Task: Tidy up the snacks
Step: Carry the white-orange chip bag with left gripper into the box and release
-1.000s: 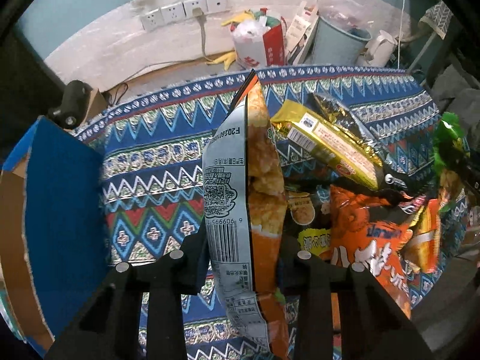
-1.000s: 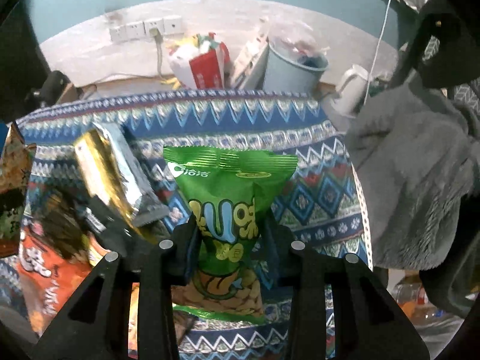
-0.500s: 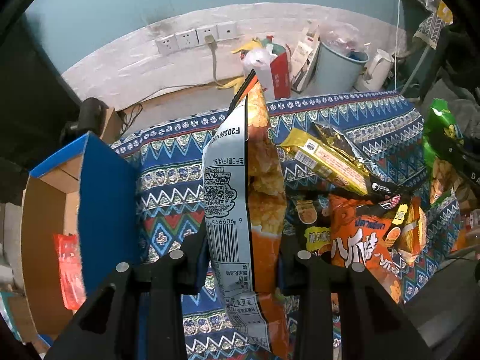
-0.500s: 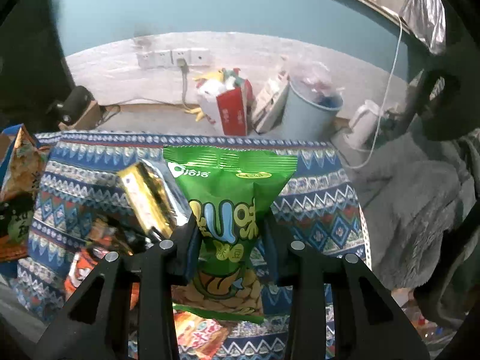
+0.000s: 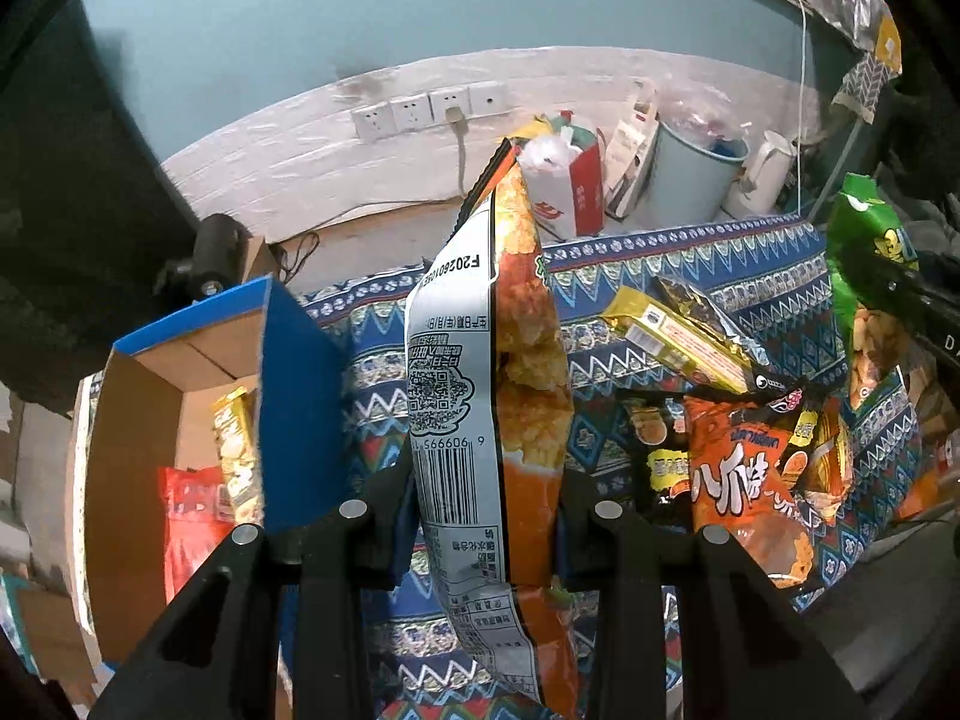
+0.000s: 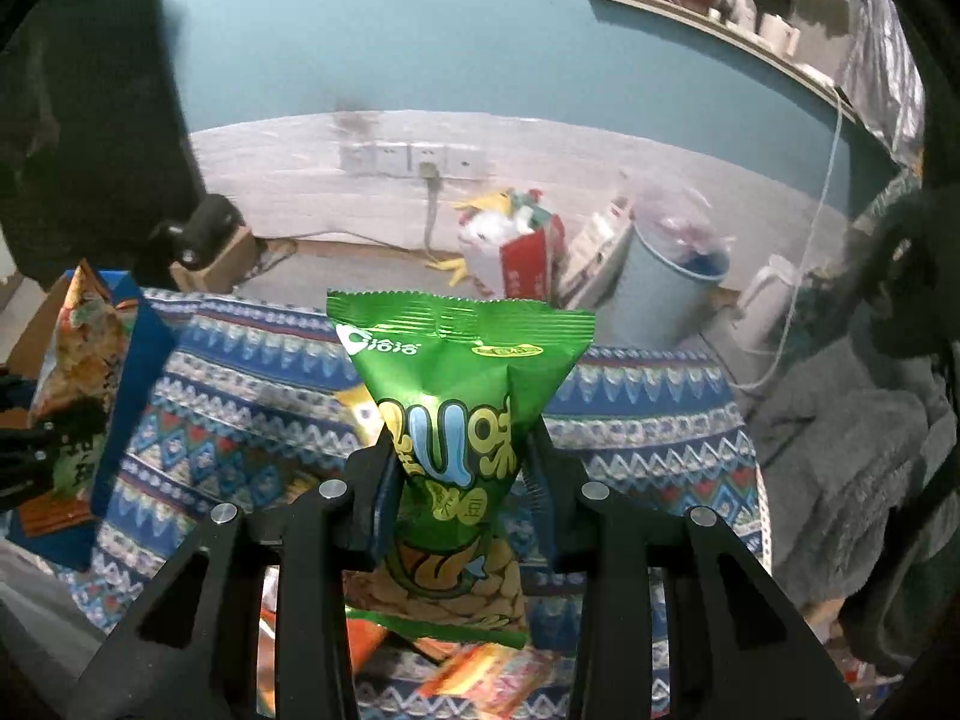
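My left gripper is shut on an orange snack bag, held upright above the patterned table. It also shows at the left of the right wrist view. An open blue cardboard box stands left of it, with a yellow packet and a red packet inside. My right gripper is shut on a green peanut bag, held high over the table. The green bag also shows at the right of the left wrist view. A pile of snack bags lies on the table's right part.
A yellow-and-silver packet rests on top of the pile. Behind the table are wall sockets, a red-and-white bag, a pale blue bin and a white kettle. Grey cloth hangs at the right.
Both grippers have risen and pulled back from the table with their bags. The open blue box and the packets inside it have come into the left wrist view.
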